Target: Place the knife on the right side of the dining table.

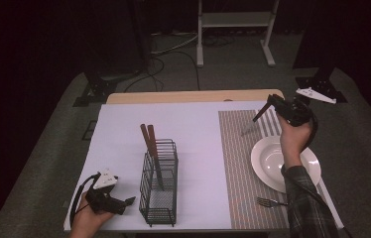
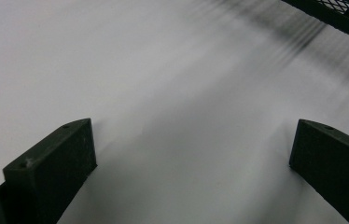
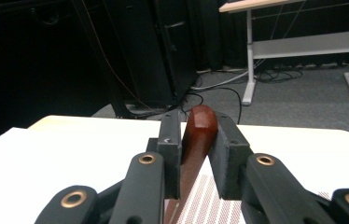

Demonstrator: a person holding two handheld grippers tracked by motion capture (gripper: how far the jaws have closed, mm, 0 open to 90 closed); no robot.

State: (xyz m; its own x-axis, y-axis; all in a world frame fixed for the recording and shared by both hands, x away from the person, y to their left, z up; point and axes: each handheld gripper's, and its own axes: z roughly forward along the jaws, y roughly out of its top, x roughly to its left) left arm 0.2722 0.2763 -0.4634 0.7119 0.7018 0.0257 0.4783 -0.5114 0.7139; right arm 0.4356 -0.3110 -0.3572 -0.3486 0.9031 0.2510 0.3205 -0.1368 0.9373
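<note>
A: Right hand?
B: Raised past the plate [image 1: 273,161], over the far end of the striped mat [image 1: 243,163]. The right gripper [image 1: 263,111] points toward the rack [image 1: 159,182], jaws closed on a knife [image 3: 199,133].
A: The knife?
B: Rounded reddish-brown wooden handle between the pads, blade slanting down toward the mat.
A: Left?
B: The left gripper [image 1: 124,202] sits low just beside the rack's near end, jaws spread wide with nothing between them.

A dim room with grey carpet [image 1: 233,74], a white-framed desk [image 1: 235,20] at the back, and cables [image 1: 173,49] trailing across it.
</note>
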